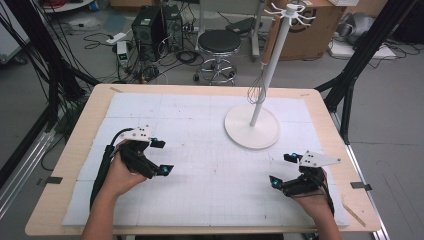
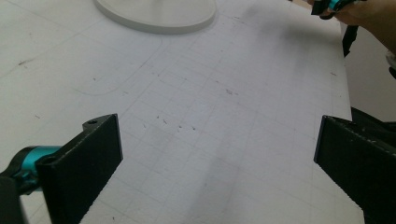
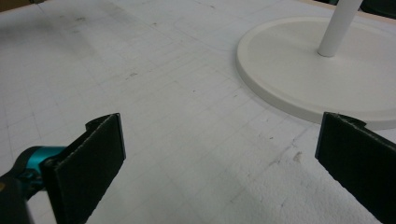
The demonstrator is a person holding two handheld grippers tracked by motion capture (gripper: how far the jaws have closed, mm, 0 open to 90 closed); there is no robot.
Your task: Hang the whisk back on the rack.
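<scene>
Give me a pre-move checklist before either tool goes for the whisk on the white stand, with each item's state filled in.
1. Left tool open, jaws spread wide with nothing between them: ok.
2. Right tool open and holding nothing: ok.
3. Whisk hangs beside the pole of the stand: ok.
4. How the whisk is hooked at the top: cannot tell, too small in the high view.
5. White mat between both tools and the stand base is bare: ok.
6. Stand base sits flat on the mat: ok.
</scene>
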